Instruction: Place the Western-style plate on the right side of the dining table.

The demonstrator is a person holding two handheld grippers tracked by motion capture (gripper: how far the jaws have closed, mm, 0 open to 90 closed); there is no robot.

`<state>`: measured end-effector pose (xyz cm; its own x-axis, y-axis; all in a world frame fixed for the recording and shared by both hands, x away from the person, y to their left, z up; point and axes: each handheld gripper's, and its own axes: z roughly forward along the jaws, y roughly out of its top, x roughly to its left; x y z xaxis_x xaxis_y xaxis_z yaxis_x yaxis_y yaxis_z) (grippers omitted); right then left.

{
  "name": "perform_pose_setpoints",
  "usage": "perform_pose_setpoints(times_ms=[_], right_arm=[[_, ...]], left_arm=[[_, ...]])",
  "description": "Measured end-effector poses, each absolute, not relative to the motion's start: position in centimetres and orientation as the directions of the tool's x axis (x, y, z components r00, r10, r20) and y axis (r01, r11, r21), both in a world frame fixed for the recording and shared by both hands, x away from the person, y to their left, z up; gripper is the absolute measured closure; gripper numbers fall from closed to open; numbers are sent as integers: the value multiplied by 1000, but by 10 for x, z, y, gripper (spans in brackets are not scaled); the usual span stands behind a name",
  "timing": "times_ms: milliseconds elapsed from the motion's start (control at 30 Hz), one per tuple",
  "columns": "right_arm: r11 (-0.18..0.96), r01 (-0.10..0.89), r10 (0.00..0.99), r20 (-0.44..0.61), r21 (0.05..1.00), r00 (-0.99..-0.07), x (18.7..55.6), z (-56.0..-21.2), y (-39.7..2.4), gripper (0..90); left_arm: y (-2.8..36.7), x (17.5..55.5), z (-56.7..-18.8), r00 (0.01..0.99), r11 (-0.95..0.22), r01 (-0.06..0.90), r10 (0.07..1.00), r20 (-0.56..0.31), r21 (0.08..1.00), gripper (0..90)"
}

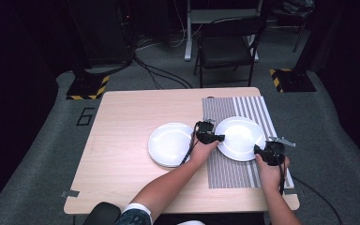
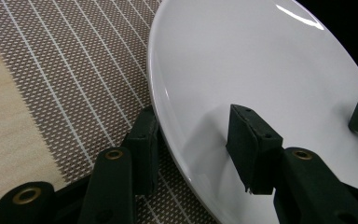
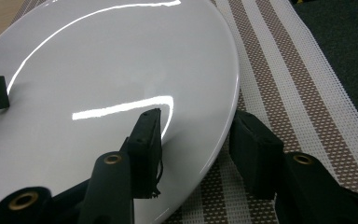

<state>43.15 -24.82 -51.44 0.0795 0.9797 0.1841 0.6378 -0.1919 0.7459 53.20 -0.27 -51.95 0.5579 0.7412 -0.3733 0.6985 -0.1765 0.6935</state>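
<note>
- We see the wooden table (image 1: 122, 140) w/ grey carpet around it; a black chair (image 1: 227, 44) stands beyond the far edge, well apart.
- Striped placemat (image 1: 229, 173) lies on the table's right half, brown/white weave, running from far edge toward the near edge.
- Two white plates. The right plate (image 1: 239, 138) sits on the placemat, about mid-length; the left plate (image 1: 168, 144) sits on bare wood just beside the mat's left edge. The plates are near each other but apart, w/ the left gripper between them.
- Right plate is the one being worked: both grippers are at its rim, on opposite sides.
- Left gripper (image 1: 209, 136) is at the plate's left rim. In the left gripper view (image 2: 193, 142) one jaw is over the plate's top face, the other outside/below the rim over the mat, so the rim (image 2: 161, 116) runs between them. Jaws straddle the edge; we can't tell if the pads actually press on it.
- Right gripper (image 1: 268, 151) is at the plate's near-right rim. Right gripper view (image 3: 198, 140): same arrangement, one jaw over the glossy face, the other off the rim over the mat stripes. Jaws are narrowly apart around the rim; contact not clear either.
- Each gripper view shows a bit of the other gripper's black jaw at the far side of the plate.
- Plate looks empty, w/ glare streaks only.
</note>
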Motion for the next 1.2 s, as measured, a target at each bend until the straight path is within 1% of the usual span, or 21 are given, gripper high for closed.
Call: perform_pose_setpoints(times_ms=[500,967,1200], right_arm=[[-217,655,973,211,723,90,435,-518,-251,536],[-210,662,976,198,719,94,434,-517,-253,515],[-204,665,977,195,719,88,434,-517,-254,514]], left_arm=[[-4,531,-519,565,-191,690,745,-354,698,547],[-3,532,-519,563,-184,696,740,-368,695,520],[-4,531,-519,569,-195,688,742,-353,698,506]])
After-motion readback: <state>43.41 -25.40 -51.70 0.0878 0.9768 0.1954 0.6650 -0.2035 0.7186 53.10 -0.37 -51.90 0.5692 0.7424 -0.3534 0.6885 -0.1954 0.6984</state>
